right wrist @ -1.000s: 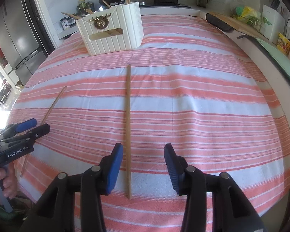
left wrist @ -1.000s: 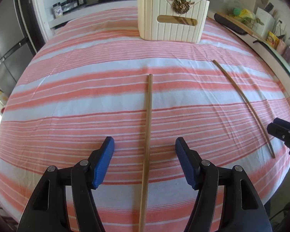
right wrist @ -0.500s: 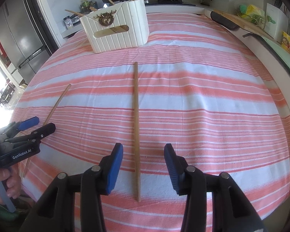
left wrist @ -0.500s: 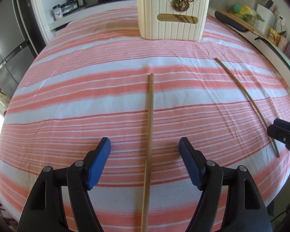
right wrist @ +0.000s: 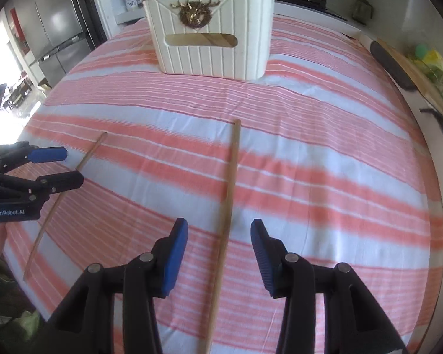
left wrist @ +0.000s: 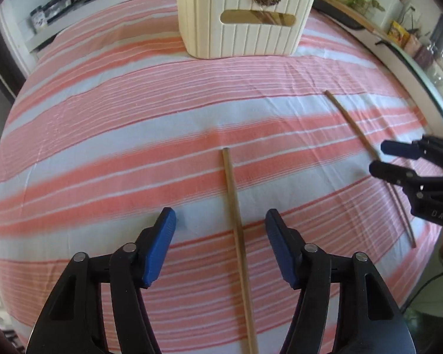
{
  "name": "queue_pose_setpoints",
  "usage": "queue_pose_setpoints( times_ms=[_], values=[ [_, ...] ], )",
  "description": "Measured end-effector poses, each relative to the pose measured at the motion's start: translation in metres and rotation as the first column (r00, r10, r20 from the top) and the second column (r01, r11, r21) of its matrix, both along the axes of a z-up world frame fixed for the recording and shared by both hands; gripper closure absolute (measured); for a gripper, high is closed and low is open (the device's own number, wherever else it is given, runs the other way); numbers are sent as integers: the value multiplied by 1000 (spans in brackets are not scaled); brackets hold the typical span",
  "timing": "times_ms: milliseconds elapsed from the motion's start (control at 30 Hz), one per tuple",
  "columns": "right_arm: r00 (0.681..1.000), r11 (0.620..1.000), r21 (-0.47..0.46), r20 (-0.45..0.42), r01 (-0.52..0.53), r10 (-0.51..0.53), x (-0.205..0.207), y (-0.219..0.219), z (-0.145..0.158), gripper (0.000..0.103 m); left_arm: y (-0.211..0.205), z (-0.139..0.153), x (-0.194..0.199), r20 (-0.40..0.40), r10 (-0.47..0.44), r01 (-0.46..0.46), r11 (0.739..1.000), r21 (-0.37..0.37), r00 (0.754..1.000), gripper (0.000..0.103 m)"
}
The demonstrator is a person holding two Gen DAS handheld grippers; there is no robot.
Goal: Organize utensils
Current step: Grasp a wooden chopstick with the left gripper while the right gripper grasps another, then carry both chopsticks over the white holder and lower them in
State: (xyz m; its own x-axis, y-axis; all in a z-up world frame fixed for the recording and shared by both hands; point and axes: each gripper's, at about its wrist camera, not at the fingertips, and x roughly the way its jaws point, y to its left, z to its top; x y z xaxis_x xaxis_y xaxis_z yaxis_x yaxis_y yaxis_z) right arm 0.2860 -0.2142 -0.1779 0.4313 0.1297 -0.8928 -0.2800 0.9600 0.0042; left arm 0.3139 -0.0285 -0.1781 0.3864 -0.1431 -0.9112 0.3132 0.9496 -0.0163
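So this is a kitchen: fridge off at 9 o'clock, stove and pans along the back wall, and a counter (left wrist: 109, 112) covered in a pink-and-white striped cloth taking up basically the whole view.

Progress check. The cream utensil holder (left wrist: 245, 20) is sitting at 12 o'clock, far side of the cloth, and a few wooden sticks are already poking out of its top in the right wrist view, so some of the sorting looks done. What's left, as far as I can see: two wooden chopsticks are lying flat on the cloth, well apart from each other and well short of the holder.

The left claw (left wrist: 220, 247) is hovering over the left chopstick (left wrist: 234, 224), which is running from 6 toward 12 right between its blue pads. The jaws are closing at this moment but aren't touching the wood yet.

The right claw (right wrist: 218, 253) is doing the same over the right chopstick (right wrist: 226, 206): jaws spread, stick lying in the gap nearer the left pad, no contact that I can make out.

Neither stick is lifted yet, so I'd say both grabs and the carry to the holder are still to come. Thin sticks lying flat on cloth could be fiddly to pinch.
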Motion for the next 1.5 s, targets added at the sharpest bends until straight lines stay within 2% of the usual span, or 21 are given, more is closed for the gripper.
queue_pose_setpoints(
  times_ms=[67,100,133,167,200,267,333,467,567,700,800,900,967,1100,1167,1200,1267,1367,1500],
  values=[
    [1000,1000,-24,-11,-9,9,20,7,-7,58,-8,1,3,15,-32,31,999,31,999,55],
    [1000,1000,-20,-2,-9,9,28,8,-6,58,-10,2,4,17,-35,35,999,26,999,75],
    [1000,1000,-12,5,-6,6,35,10,-5,70,-11,2,5,17,-33,33,999,20,999,97],
    [1000,1000,-17,11,-1,1,42,11,-5,90,-11,2,8,16,-32,32,999,8,999,97],
    [1000,1000,-22,11,-1,1,47,12,-4,96,-10,2,9,20,-25,26,1000,-7,999,99],
    [1000,1000,13,8,-5,5,53,11,-2,97,-6,6,11,31,-5,6,999,-33,1000,99],
    [1000,998,61,28,0,-2,52,5,10,97,0,23,6,76,13,-8,997,-72,997,99],
    [990,975,221,139,-5,-27,27,-16,65,97,12,79,-15,200,36,0,985,-174,979,99],
    [975,959,282,222,-37,-28,1,-27,108,97,18,122,-34,297,36,38,970,-238,954,99],
    [943,948,308,332,-80,-29,-30,-38,149,97,25,161,-49,395,50,77,951,-301,917,99],
    [912,951,299,408,-84,-47,-35,-39,168,97,22,181,-51,439,74,91,935,-343,895,99],
    [876,953,289,479,-94,-59,-35,-37,184,99,20,199,-46,475,81,104,930,-351,876,99],
    [880,958,270,473,-98,-44,-27,-32,189,100,20,206,-41,483,84,96,937,-337,871,99],
    [934,972,232,354,-34,-52,-3,-36,171,97,29,204,-39,460,98,83,930,-358,882,99],
    [951,973,231,302,-9,-63,13,-43,146,66,33,199,-38,440,107,68,929,-363,891,99],
    [960,970,242,273,-3,-66,22,-47,132,62,34,196,-38,430,114,57,929,-365,896,99],
    [979,974,227,195,13,-58,48,-46,97,62,37,190,-37,413,123,44,927,-372,902,99],
    [992,983,177,110,46,-66,90,-36,44,63,38,184,-38,397,127,33,927,-373,909,99],
    [994,991,109,68,74,-82,131,-16,-3,67,41,183,-43,395,128,28,930,-368,910,99]
  ],
)
